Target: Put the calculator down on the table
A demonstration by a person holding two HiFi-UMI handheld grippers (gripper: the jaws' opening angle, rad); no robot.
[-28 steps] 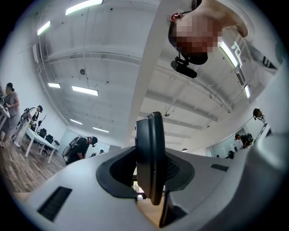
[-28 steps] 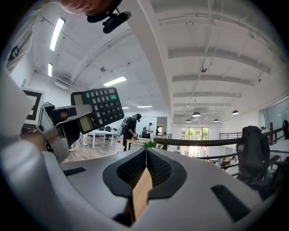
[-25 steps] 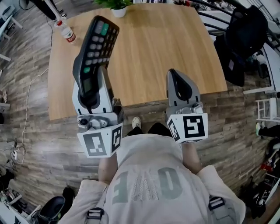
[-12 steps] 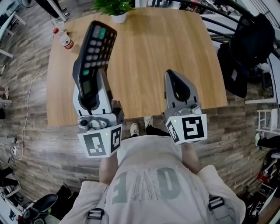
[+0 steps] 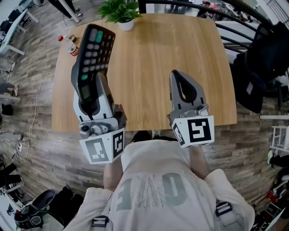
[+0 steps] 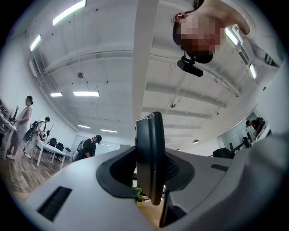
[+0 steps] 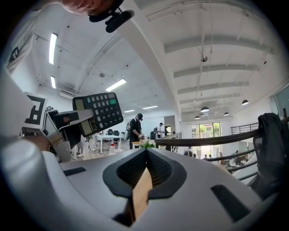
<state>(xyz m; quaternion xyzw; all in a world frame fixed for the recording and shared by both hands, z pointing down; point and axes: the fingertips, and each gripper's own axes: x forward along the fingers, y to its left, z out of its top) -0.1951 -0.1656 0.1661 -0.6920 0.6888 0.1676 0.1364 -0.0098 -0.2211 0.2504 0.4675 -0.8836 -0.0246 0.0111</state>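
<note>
Above the near edge of the wooden worktop (image 5: 153, 67), in the head view, the left gripper (image 5: 95, 88) is seen with the calculator (image 5: 93, 49) grasped by its display end between the 2 fingers. The calculator is carried clear of the worktop, keys facing up, with its far end reaching towards the far left corner. The right gripper (image 5: 179, 77) is held beside it, well apart, its fingers brought together to a point with nothing between them. 1 marker cube (image 5: 103, 146) is borne at the back of the left gripper and 1 more (image 5: 195, 131) at the back of the right. A potted plant (image 5: 119, 11) is stood at the far edge of the worktop, and a bottle (image 5: 71, 45) with a red cap is seen by the far left corner.

Along the left gripper view, the calculator (image 6: 151, 153) is shown edge-on and upright, clamped between the fingers (image 6: 178, 169), against a white ceiling (image 6: 90, 54). A person (image 6: 90, 146) in dark clothes is seen in the background at the left.

Along the right gripper view, the fingers (image 7: 160, 173) are shown clenched at the tips on no thing, and only a narrow sliver of worktop (image 7: 141, 194) is seen between them. The calculator (image 7: 100, 113) is seen at the upper left, raised in the left gripper (image 7: 83, 119). The potted plant (image 7: 145, 145) and the bottle (image 7: 111, 149) are seen beyond.
</note>
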